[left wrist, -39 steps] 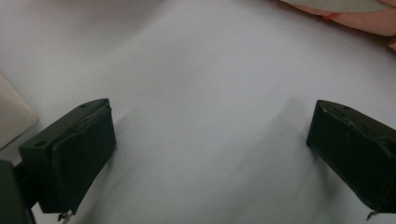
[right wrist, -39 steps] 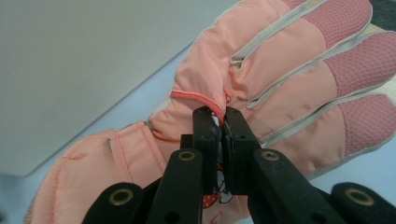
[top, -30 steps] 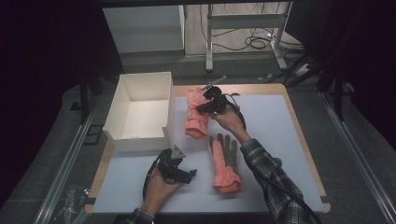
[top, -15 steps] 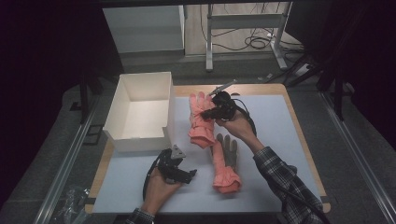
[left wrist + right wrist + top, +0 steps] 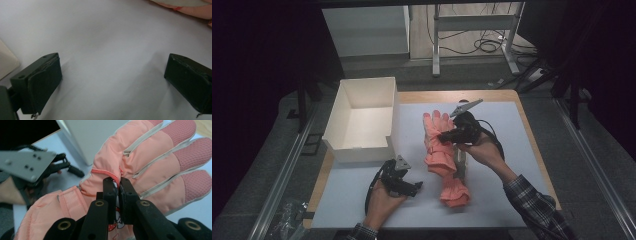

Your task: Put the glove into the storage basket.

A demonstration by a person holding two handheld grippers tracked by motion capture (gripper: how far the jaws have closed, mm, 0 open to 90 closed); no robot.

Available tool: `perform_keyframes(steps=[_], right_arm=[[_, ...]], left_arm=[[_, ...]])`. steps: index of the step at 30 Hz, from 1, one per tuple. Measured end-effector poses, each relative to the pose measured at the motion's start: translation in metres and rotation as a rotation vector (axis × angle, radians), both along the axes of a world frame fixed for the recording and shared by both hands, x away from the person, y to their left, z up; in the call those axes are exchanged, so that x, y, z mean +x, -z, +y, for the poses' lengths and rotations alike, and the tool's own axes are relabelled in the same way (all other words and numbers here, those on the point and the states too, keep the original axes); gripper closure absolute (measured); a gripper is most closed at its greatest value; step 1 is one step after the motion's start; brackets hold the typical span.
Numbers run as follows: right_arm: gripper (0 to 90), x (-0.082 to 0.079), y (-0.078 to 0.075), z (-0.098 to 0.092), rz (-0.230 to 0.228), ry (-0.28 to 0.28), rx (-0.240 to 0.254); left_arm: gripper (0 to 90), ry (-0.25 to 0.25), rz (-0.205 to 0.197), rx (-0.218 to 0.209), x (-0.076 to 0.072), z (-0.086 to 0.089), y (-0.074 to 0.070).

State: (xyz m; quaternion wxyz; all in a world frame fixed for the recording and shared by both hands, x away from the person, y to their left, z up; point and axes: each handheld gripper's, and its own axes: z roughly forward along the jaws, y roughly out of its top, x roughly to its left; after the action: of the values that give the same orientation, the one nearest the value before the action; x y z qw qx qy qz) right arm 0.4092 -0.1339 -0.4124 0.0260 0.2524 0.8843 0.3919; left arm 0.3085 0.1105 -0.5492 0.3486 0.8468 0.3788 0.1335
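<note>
A pink glove (image 5: 434, 141) hangs off the table mat, pinched near its palm seam by my right gripper (image 5: 444, 136), which is shut on it. The right gripper view has the jaws closed together on the glove (image 5: 155, 157) at the gripper's tip (image 5: 119, 183). A second pink glove (image 5: 455, 192) with a grey palm lies flat on the mat, partly under the held one. My left gripper (image 5: 413, 186) rests on the mat to the left of that glove. Its jaws stand wide apart over bare mat (image 5: 112, 80), and a pink glove edge (image 5: 192, 10) shows at the top right.
An open white box (image 5: 362, 147) stands at the mat's left rear; its wall (image 5: 95, 137) is behind the held glove, and its corner (image 5: 6, 62) is near my left jaw. The white mat (image 5: 507, 125) lies on a wooden table (image 5: 532, 135). Desk legs and cables stand beyond.
My right gripper has carried the pink glove toward the person and slightly right, lifting it until it overlaps the second glove. The left gripper has stayed put.
</note>
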Motion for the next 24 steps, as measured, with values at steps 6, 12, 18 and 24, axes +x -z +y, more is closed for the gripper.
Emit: perform_keyframes(steps=[6, 12, 18, 24], right_arm=[[84.3, -0.023, 0.003, -0.017, 0.007, 0.01, 0.002], [84.3, -0.045, 0.008, -0.03, 0.014, 0.009, -0.004], [83.9, -0.061, 0.022, -0.041, 0.028, 0.016, -0.014], [83.0, -0.065, 0.039, -0.041, 0.016, 0.043, -0.036]], left_arm=[[1.3, 0.002, 0.0, 0.003, 0.0, 0.0, 0.0], [1.3, 0.001, 0.001, 0.002, 0.0, 0.0, 0.0], [1.3, 0.0, 0.003, -0.001, 0.0, 0.0, 0.0], [1.3, -0.001, 0.001, -0.001, 0.0, 0.0, 0.0]])
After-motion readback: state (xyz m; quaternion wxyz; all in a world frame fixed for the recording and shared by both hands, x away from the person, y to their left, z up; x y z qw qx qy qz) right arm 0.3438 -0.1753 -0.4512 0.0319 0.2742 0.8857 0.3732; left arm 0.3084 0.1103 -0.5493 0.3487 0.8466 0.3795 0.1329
